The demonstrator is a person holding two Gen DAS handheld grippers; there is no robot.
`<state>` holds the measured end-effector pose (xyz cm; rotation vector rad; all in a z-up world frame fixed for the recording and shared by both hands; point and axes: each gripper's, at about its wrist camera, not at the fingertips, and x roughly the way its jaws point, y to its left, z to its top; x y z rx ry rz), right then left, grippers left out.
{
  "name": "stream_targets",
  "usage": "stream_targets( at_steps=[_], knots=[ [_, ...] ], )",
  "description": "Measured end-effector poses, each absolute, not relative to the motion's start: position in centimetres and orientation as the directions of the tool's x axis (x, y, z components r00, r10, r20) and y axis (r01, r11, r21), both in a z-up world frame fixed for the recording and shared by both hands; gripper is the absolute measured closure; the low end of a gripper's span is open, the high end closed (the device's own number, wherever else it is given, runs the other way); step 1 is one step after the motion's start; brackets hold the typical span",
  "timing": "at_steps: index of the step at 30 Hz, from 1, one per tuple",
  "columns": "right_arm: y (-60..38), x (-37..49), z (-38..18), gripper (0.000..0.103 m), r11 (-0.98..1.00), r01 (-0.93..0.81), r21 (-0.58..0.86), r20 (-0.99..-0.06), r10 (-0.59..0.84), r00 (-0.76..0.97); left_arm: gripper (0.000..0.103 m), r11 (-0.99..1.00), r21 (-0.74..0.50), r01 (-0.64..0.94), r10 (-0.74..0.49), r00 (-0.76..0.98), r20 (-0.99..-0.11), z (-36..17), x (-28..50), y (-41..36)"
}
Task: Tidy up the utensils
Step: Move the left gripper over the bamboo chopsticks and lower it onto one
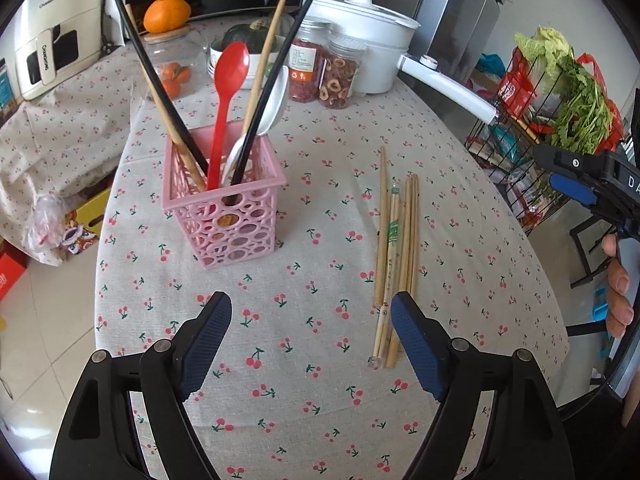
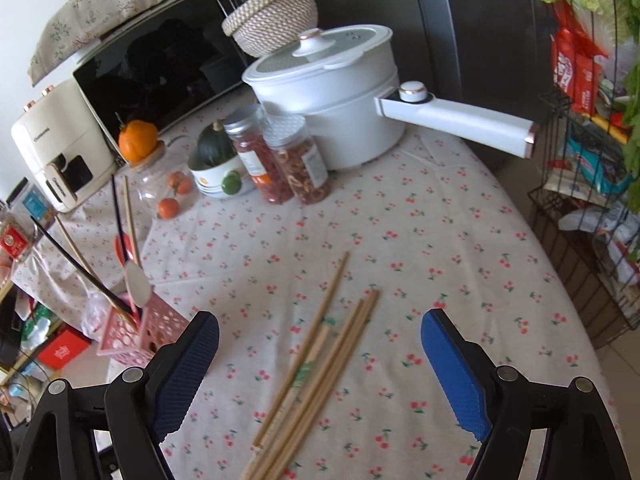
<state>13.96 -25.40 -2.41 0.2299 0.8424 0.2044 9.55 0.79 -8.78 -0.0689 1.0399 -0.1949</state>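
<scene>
**Both jaws spread, nothing held**

Right view: near ends of the bamboo chopsticks blurred and cut off at the frame bottom; pink basket partly hidden behind the jaws. Left gripper pitched down over the bench, jaws wide. Right gripper likewise, chopsticks below the gap, untouched. Bundle lies flat right of the basket, long axis pointing away toward the white pot.

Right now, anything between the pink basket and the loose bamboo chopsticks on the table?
Nothing. In the left wrist view, only bare cherry-print tablecloth lies between the pink basket and the loose bamboo chopsticks.
</scene>
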Motion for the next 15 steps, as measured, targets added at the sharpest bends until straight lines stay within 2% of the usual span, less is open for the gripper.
stream_targets(
  at_steps=[6, 12, 15],
  knots=[
    [-28.1, 14.5, -5.2, 0.016, 0.980, 0.016, 0.197, -0.819, 0.155, 0.552, 0.019, 0.982, -0.136, 0.132, -0.182, 0.455, -0.872, -9.9, 11.0, -2.0],
    [-31.0, 15.7, -8.2, 0.016, 0.957, 0.114, 0.267, -0.885, 0.197, 0.423, 0.019, 0.972, -0.130, 0.194, -0.204, 0.430, -0.880, -11.6, 12.6, -6.5],
    [-31.5, 16.1, -8.7, 0.016, 0.960, 0.133, 0.247, -0.902, 0.178, 0.393, 0.019, 0.969, -0.126, 0.212, -0.209, 0.437, -0.875, -12.0, 14.1, -8.7]
  ],
)
